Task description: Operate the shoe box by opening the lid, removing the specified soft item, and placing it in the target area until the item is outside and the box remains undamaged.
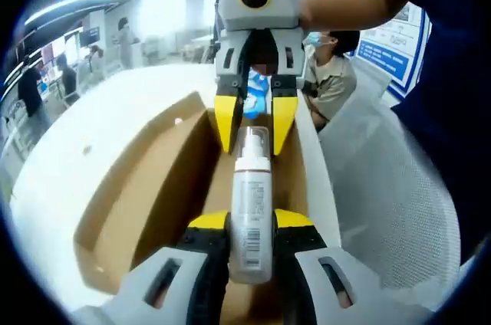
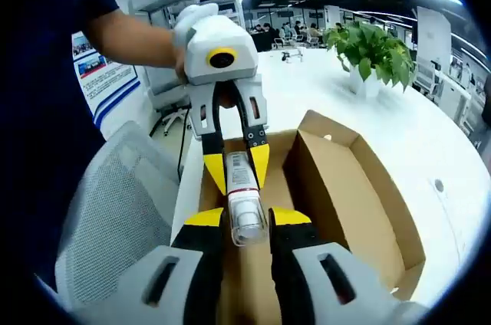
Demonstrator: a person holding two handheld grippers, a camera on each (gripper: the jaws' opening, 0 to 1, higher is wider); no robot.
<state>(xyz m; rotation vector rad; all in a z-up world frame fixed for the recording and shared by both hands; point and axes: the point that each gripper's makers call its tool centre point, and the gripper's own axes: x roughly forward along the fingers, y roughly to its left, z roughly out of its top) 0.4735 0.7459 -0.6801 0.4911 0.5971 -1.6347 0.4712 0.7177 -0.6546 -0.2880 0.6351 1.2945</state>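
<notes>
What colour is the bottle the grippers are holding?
White, with a clear cap and a printed label: the bottle shows best in the left gripper view.

One white plastic bottle (image 1: 252, 214), one open brown cardboard box (image 2: 360, 202), two yellow-tipped tongs (image 1: 252, 237) (image 2: 245, 225), one potted green plant (image 2: 370, 53)

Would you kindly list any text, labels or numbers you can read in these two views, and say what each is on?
None can be quoted.
Bottle label: a barcode and fine print, too small to read.
Wall posters: blue-and-white text blocks, blurred.
Cardboard box: no print on the visible walls.
Left gripper and right gripper, each closed on one end of the bottle: no markings readable.
</notes>
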